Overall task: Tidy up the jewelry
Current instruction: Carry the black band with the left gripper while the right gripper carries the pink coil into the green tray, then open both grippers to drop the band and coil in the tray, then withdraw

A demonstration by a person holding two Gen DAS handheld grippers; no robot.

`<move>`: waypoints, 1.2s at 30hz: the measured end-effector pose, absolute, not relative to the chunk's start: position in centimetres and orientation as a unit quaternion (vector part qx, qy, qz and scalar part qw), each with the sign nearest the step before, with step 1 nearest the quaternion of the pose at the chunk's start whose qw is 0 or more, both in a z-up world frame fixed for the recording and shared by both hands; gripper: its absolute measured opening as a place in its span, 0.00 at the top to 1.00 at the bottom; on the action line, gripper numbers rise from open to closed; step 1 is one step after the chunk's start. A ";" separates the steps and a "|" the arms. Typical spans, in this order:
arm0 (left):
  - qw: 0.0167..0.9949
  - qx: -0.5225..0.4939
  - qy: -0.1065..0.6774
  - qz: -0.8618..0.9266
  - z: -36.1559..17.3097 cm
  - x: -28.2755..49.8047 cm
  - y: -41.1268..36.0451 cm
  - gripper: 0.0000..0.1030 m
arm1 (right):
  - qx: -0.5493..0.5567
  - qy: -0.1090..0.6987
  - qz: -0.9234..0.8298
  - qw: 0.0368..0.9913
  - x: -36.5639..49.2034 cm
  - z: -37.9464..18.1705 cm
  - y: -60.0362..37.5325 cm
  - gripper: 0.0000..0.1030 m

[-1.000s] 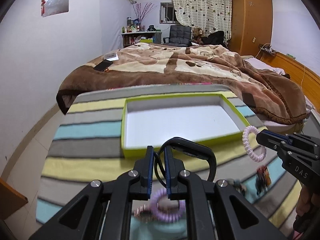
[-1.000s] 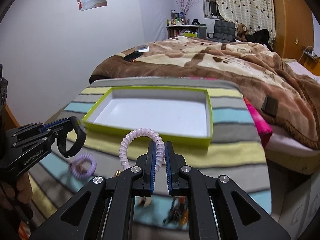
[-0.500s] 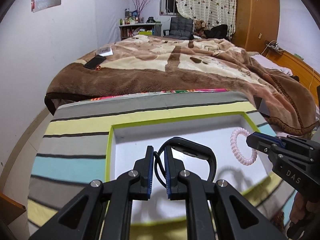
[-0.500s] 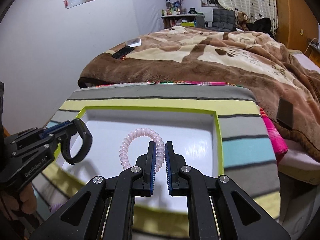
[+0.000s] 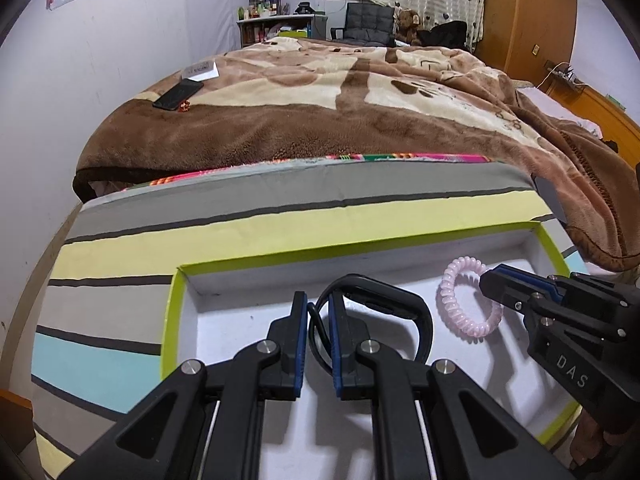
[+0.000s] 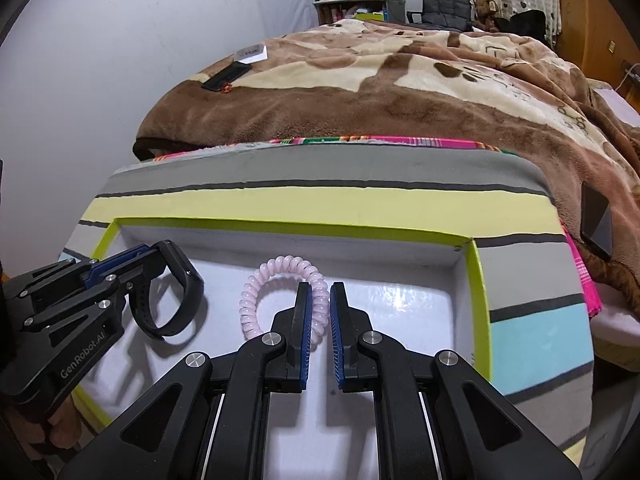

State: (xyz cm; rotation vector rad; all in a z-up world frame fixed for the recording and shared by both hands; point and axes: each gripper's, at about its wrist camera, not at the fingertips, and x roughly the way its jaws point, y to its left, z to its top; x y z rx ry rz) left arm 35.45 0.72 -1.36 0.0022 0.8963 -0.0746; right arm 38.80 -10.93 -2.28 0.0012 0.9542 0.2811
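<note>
Two pieces of jewelry hang over the shallow white tray with the lime-green rim [image 5: 176, 312], where a second ago both were held short of it above the striped cloth.

Left wrist view: the left gripper [image 5: 318, 312] has its blue-padded jaws pinched narrow on one black rubber wristband [image 5: 400, 304], whose loop arches to the right above the tray floor. To its right the right gripper [image 5: 490, 280] holds one pale pink spiral coil bracelet [image 5: 468, 300] by its far side. Both have come forward and lower, so the near rim has dropped out of sight under the fingers (the tray now fills the lower frame).

Right wrist view: the right gripper [image 6: 319, 300] is closed narrowly on the pink coil [image 6: 280, 266], which curls up and left from the pads. At left, the left gripper [image 6: 132, 260] carries the black band [image 6: 180, 292], its shadow falling on the white floor just below. Whether either piece already touches the floor I cannot tell.

Count: two grippers, one band, one coil, one tray, nothing else visible in it. Judging by this, release is the step next due
</note>
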 end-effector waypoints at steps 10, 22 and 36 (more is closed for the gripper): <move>0.904 -0.005 0.424 -0.042 -0.9 35.4 0.9 0.87 | 0.011 0.455 0.138 0.880 38.7 -2.0 -11.2 0.87; 0.928 -0.023 0.367 -0.060 3.1 29.7 1.6 0.86 | 0.018 0.393 0.154 0.906 32.3 2.3 -12.4 0.74; 0.950 -0.031 0.303 -0.068 5.5 17.5 2.0 0.86 | -0.002 0.321 0.173 0.931 19.4 4.9 -13.6 0.73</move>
